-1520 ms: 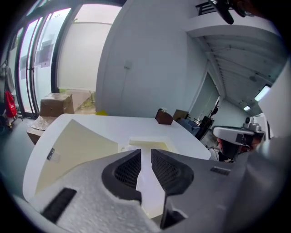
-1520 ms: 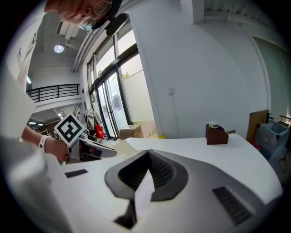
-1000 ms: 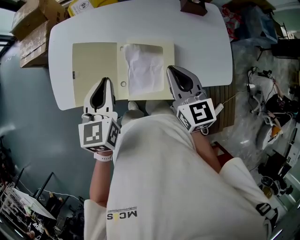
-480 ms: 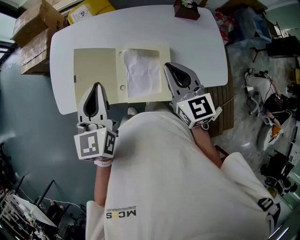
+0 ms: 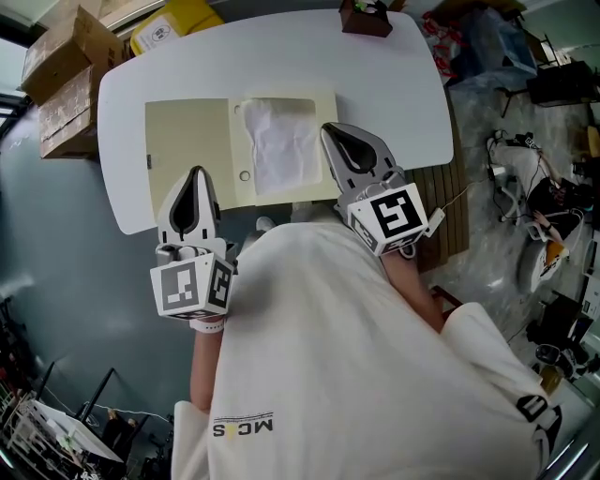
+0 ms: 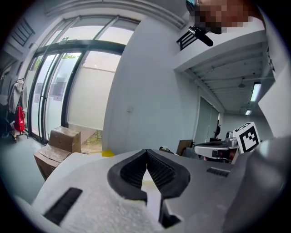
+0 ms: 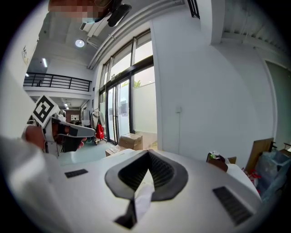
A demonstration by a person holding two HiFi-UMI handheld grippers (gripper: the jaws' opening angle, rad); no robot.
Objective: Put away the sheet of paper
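Note:
A crumpled white sheet of paper (image 5: 281, 145) lies on the right half of an open cream folder (image 5: 187, 141), flat on the white table (image 5: 394, 84). My left gripper (image 5: 196, 174) hangs over the near edge of the folder's left half, shut and empty; in the left gripper view its jaws (image 6: 146, 152) meet at the tips. My right gripper (image 5: 330, 131) is by the folder's near right corner, just right of the paper. It is shut too, with nothing held (image 7: 148, 153).
Cardboard boxes (image 5: 61, 75) stand off the table's left end, with a yellow item (image 5: 178, 19) behind. A small brown box (image 5: 366, 17) sits at the table's far edge. Cables and clutter (image 5: 534, 206) cover the floor on the right.
My left gripper has drawn back toward me and a little left, from the folder's middle fold to its left half. The right gripper has hardly moved.

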